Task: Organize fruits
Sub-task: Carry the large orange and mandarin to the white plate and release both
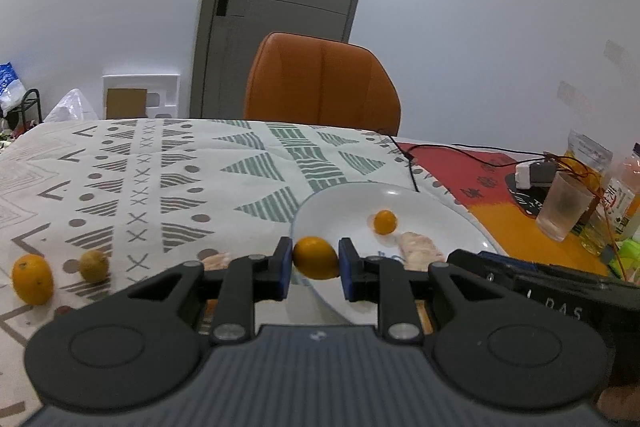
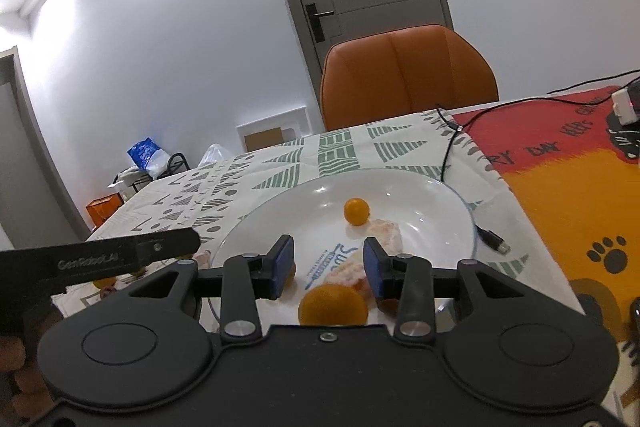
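My left gripper (image 1: 316, 259) is shut on a small orange kumquat (image 1: 316, 258) and holds it at the near left rim of a white plate (image 1: 340, 211). Another kumquat (image 1: 385, 221) and a pale pink peeled fruit piece (image 1: 420, 247) lie on the plate. Two more small fruits, one orange (image 1: 32, 279) and one yellowish (image 1: 94, 265), lie on the patterned cloth to the left. My right gripper (image 2: 328, 267) is open above the plate (image 2: 440, 227), with an orange fruit (image 2: 334, 305) just below and behind its fingertips, a kumquat (image 2: 357, 211) farther in, and pink pieces (image 2: 386, 233) beside it.
An orange chair (image 1: 322, 83) stands behind the table. A black cable (image 1: 412, 163) runs near the plate's far rim, with a USB plug (image 2: 494, 239) at its right. A plastic cup (image 1: 564, 205), bottles and a charger stand at the right. The left gripper's body (image 2: 100, 259) reaches in from the left.
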Available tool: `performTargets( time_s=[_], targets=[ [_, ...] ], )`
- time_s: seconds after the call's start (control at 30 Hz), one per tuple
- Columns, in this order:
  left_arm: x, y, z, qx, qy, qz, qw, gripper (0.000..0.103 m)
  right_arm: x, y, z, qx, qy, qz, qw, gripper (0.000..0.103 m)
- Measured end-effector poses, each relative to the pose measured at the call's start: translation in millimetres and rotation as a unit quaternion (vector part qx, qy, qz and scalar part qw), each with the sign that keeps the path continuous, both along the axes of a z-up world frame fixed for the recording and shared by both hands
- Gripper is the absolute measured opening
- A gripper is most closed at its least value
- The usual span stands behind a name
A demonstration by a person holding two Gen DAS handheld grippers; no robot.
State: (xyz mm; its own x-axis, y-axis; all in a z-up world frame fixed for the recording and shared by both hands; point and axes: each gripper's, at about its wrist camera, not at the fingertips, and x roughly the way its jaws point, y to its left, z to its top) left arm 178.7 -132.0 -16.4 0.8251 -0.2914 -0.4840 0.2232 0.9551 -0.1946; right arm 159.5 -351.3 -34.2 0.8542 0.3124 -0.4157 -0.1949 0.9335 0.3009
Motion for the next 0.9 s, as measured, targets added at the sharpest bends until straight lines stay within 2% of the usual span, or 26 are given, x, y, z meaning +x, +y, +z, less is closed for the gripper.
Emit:
performTargets(
  time_s=[0.43,0.5,0.7,0.9],
  targets=[
    [0,-29,3,0.006,0.0,-0.028,0.9996,0.024,-9,-17,-5,0.011,0.006,-0.011,1.0,0.038],
    [-2,-30,4,0.016,-0.004,-0.022,0.9996,0.027,-10,-16,-5,0.01,0.006,-0.01,1.0,0.038],
    [-5,-16,7,0.015,-0.001,-0.002,0.9999,0.027,-11,-11,-4,0.011,0.004,-0.003,1.0,0.041],
    [-9,3,7,0.012,0.007,0.017,0.9998,0.032,-11,-2,-2,0.009,0.003,0.006,1.0,0.042]
  ],
)
